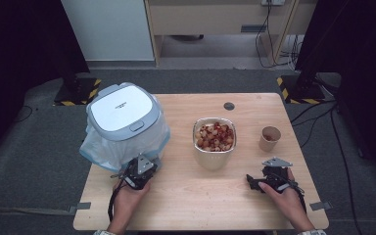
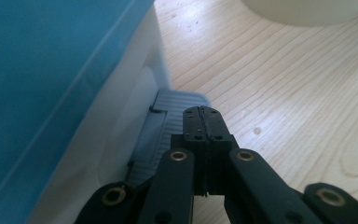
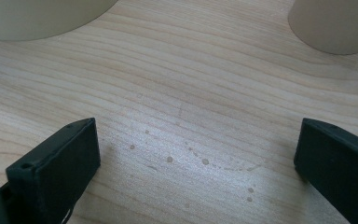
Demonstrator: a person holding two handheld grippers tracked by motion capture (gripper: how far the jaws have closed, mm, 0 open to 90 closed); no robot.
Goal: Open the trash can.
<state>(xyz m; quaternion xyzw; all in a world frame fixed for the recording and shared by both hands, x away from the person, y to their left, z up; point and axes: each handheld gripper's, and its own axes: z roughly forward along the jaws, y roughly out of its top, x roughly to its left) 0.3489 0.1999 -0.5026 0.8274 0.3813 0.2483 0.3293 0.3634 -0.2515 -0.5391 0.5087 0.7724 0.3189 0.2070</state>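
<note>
My left gripper [image 1: 138,172] sits at the foot of a small pedal bin [image 1: 122,117] at the table's left. The bin has a white and grey-blue lid and a pale blue bag liner [image 2: 32,74]. In the left gripper view the jaws [image 2: 203,119] are shut, with nothing seen between them, and their tip is just over the bin's grey ribbed pedal [image 2: 168,116]. My right gripper [image 1: 263,177] rests low near the front right of the table. Its jaws [image 3: 198,140] stand wide open over bare wood.
A cream bowl [image 1: 214,154] full of red and beige pieces stands mid-table, and its wall [image 3: 37,18] is also in the right gripper view. A brown paper cup [image 1: 270,138] [image 3: 335,25] stands to its right. The wooden table [image 1: 200,196] has free room in front.
</note>
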